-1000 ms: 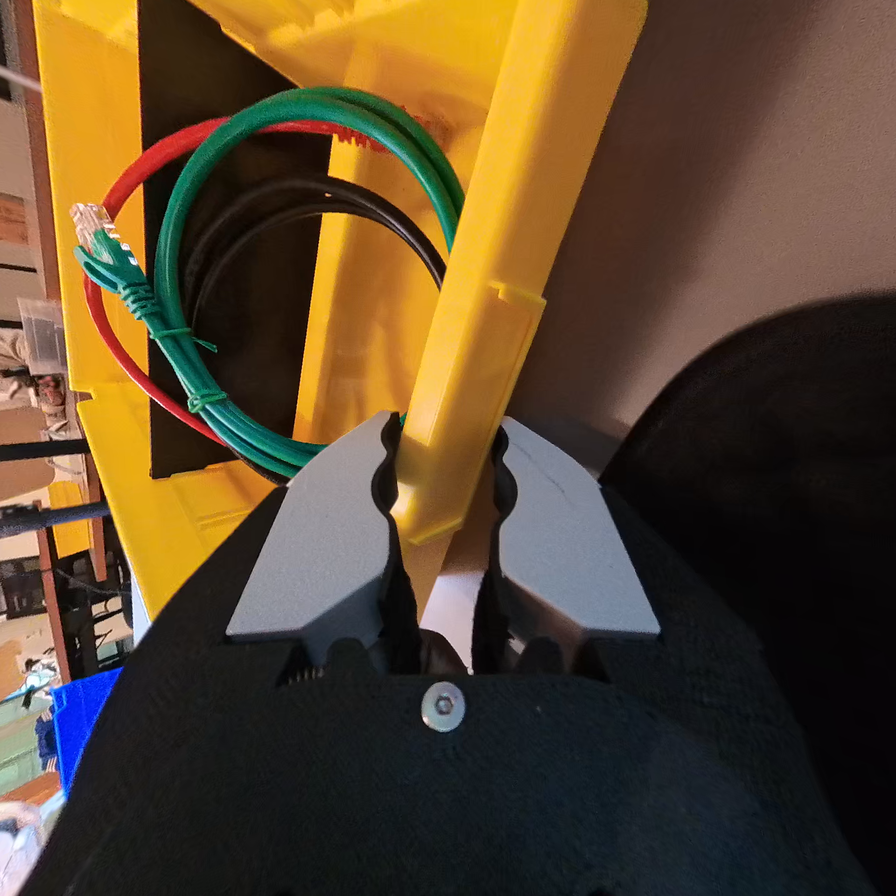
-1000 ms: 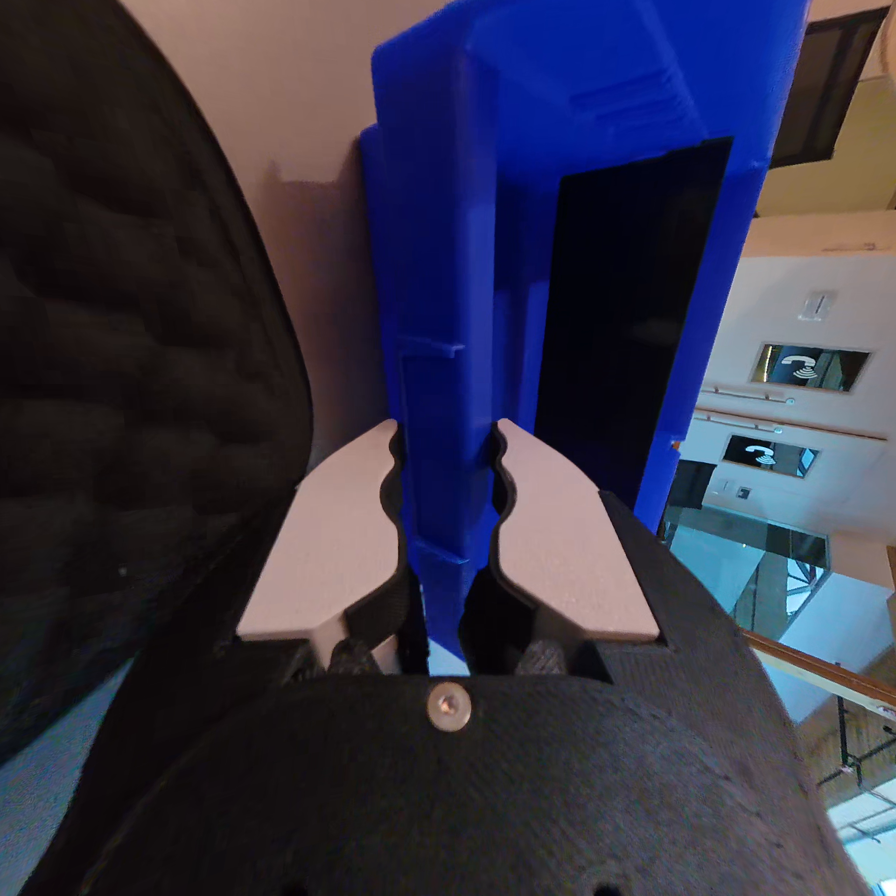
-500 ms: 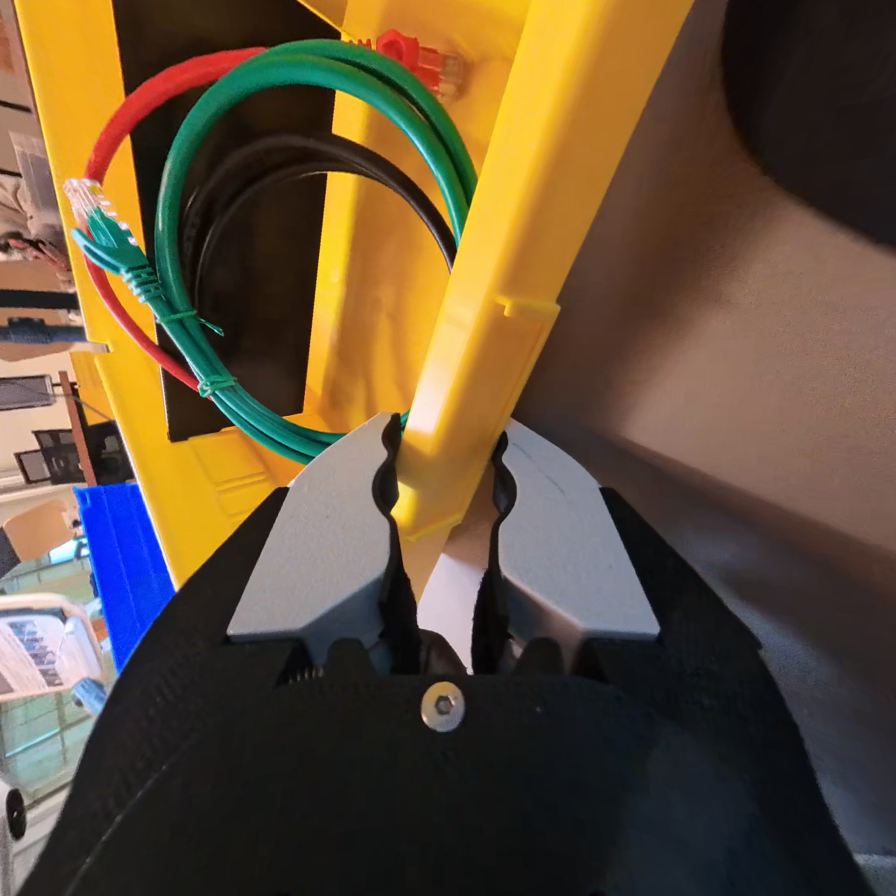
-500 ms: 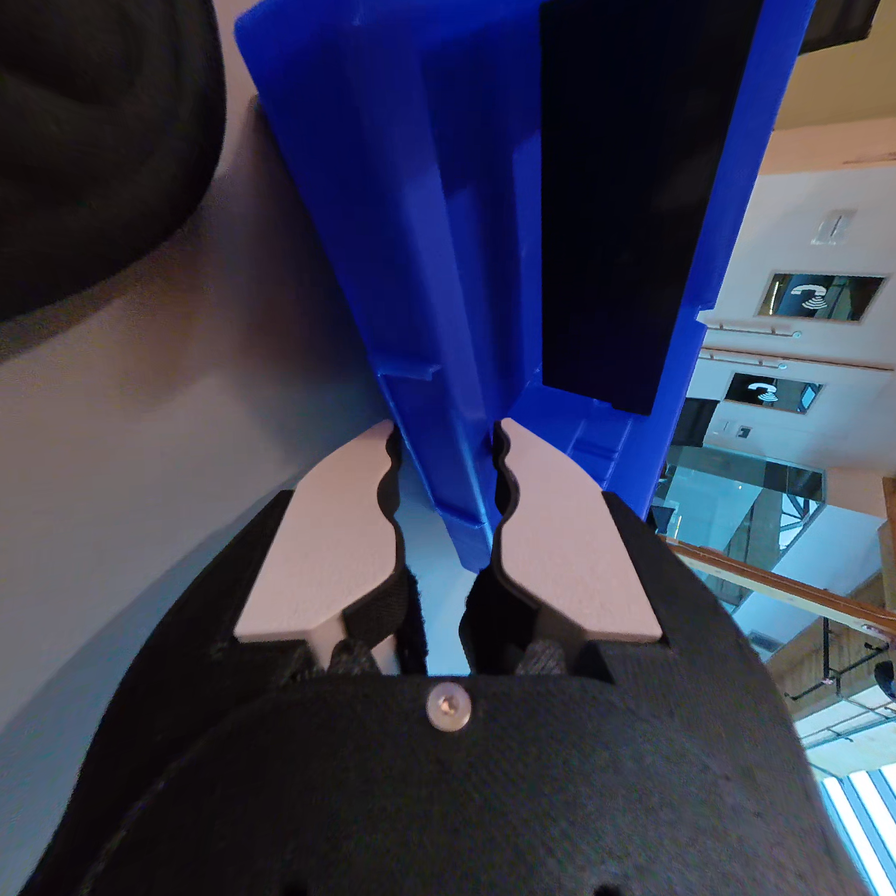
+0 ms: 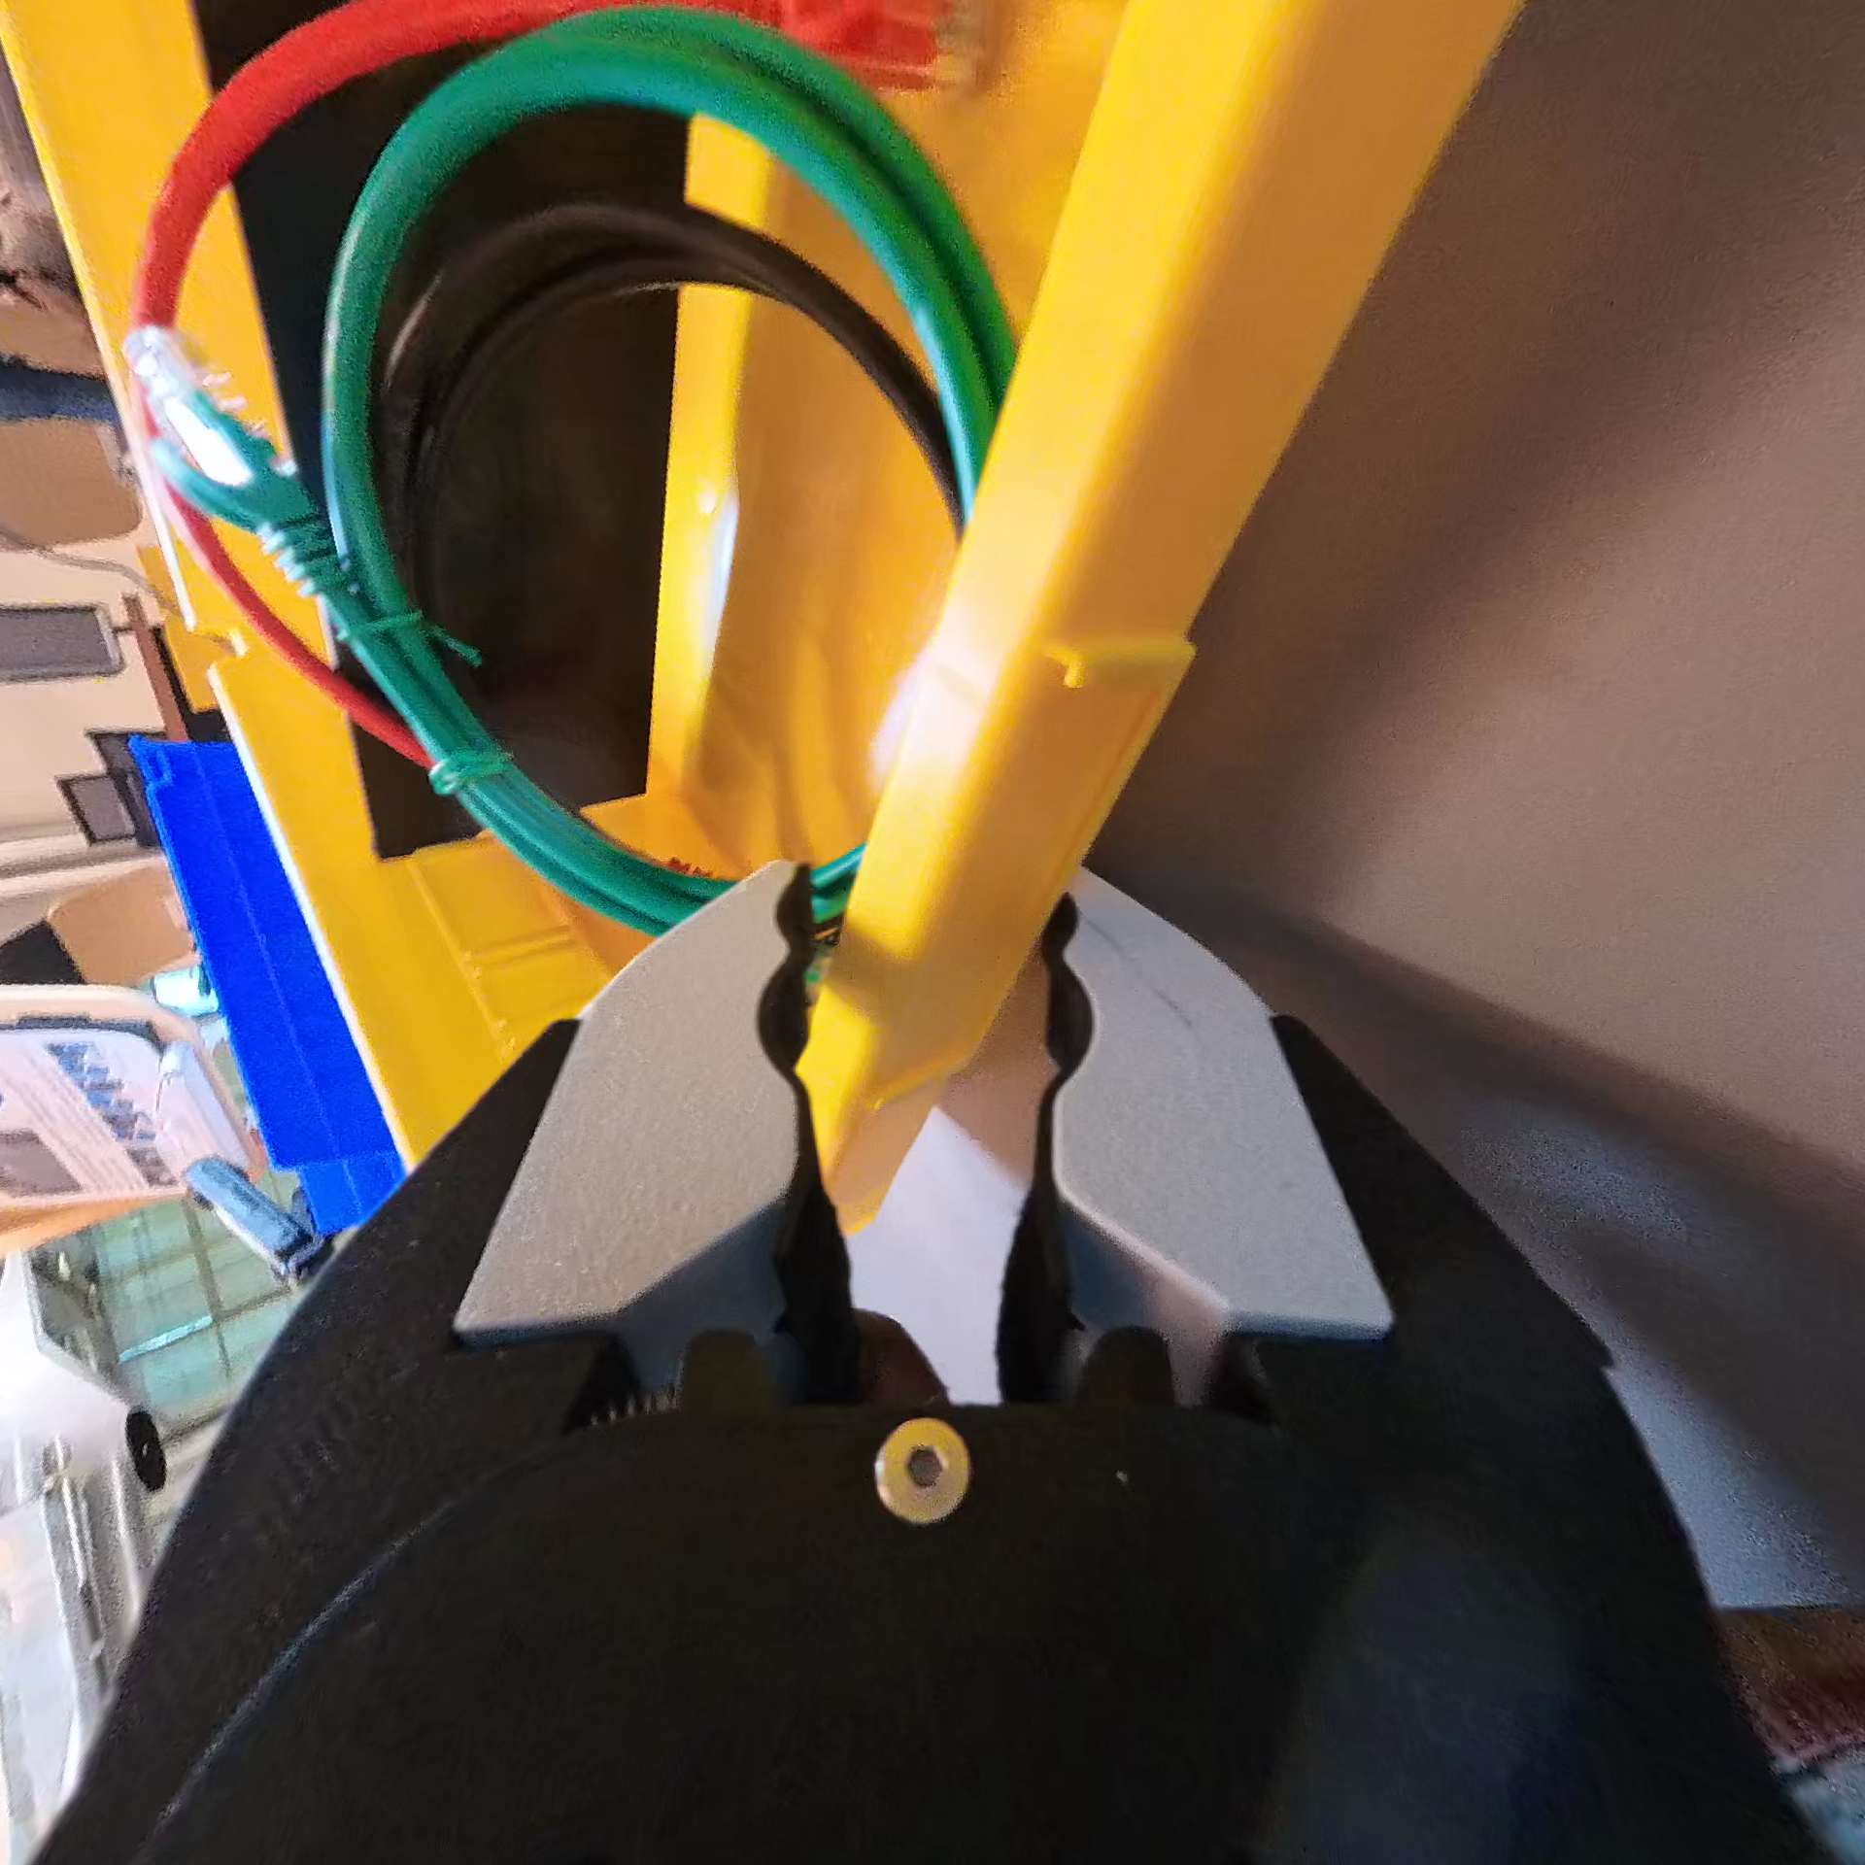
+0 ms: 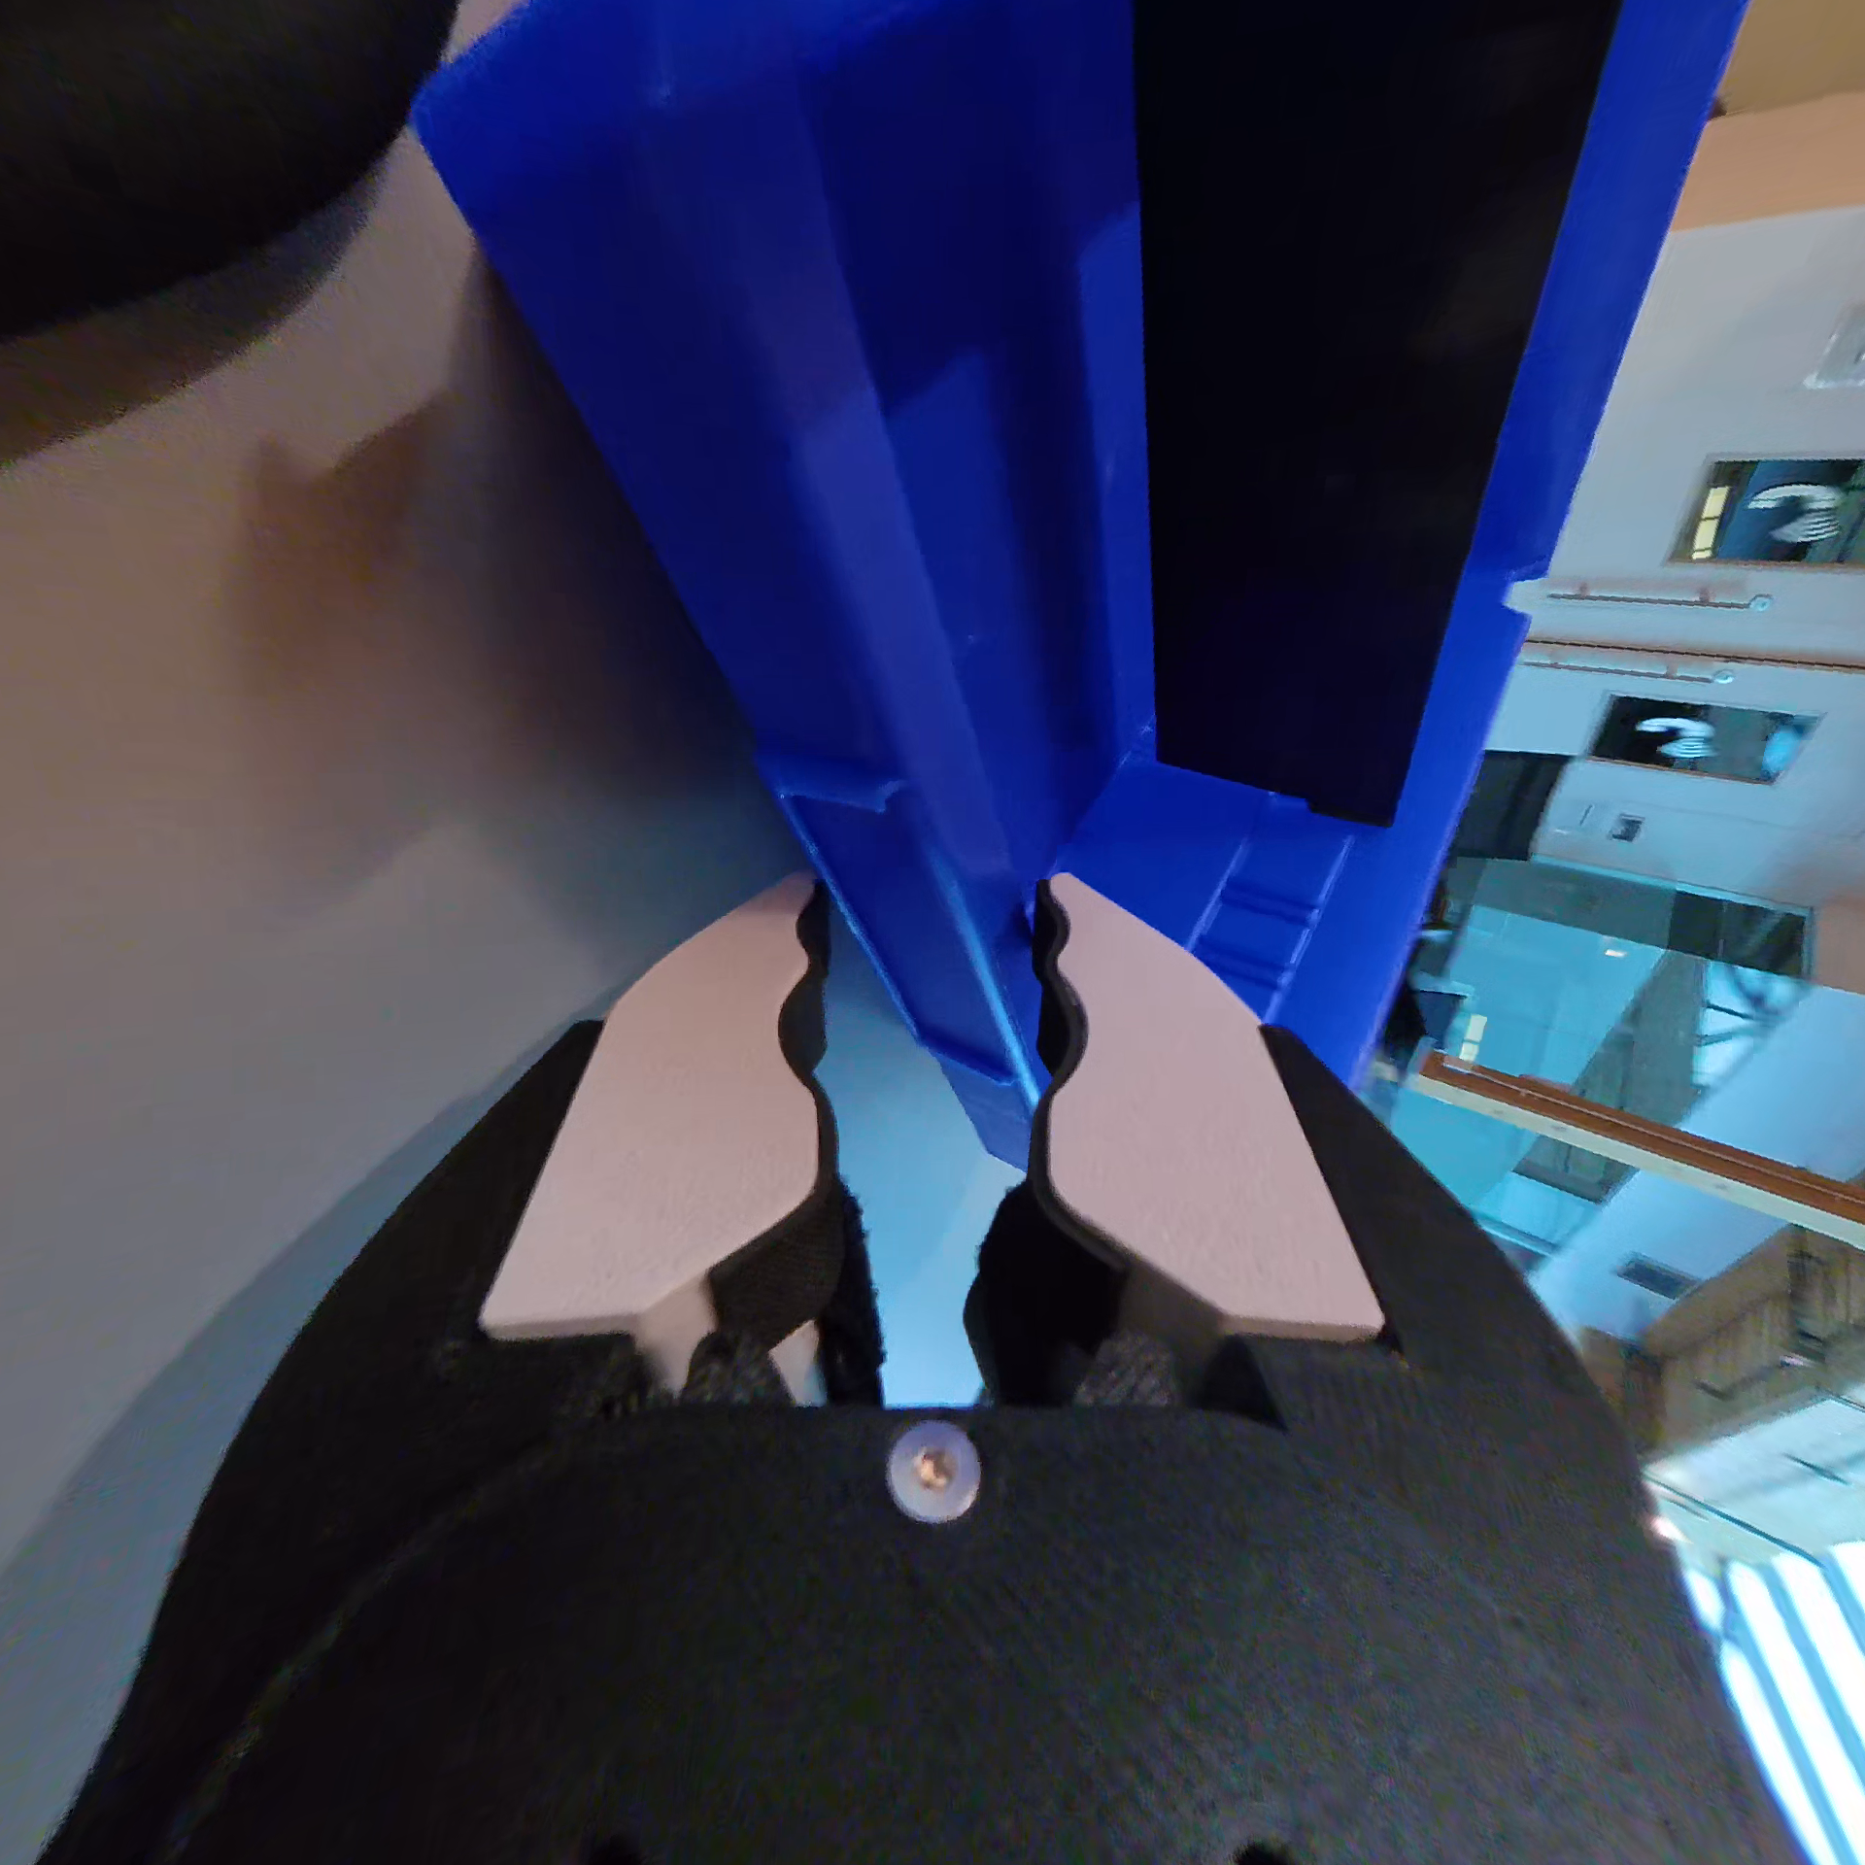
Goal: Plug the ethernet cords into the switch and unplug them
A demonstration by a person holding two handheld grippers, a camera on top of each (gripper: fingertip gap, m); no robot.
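Against a plain beige wall (image 5: 1564, 606), a yellow bin (image 5: 1070, 646) is being clamped by its rim in the left gripper (image 5: 928, 908); coiled green (image 5: 404, 646), red (image 5: 192, 252) and black cords (image 5: 838, 303) are being carried inside. A blue bin (image 6: 908, 606) is being clamped by the right gripper (image 6: 928, 898), a black box (image 6: 1342, 404) lying within.

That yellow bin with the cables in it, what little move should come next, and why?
Probably set the yellow bin down flat. The left gripper grips its rim, and it hangs tipped, with the green cord, red cord and black cord coiled against its floor. The right gripper likewise holds a blue bin, so neither is free to pick a cord.
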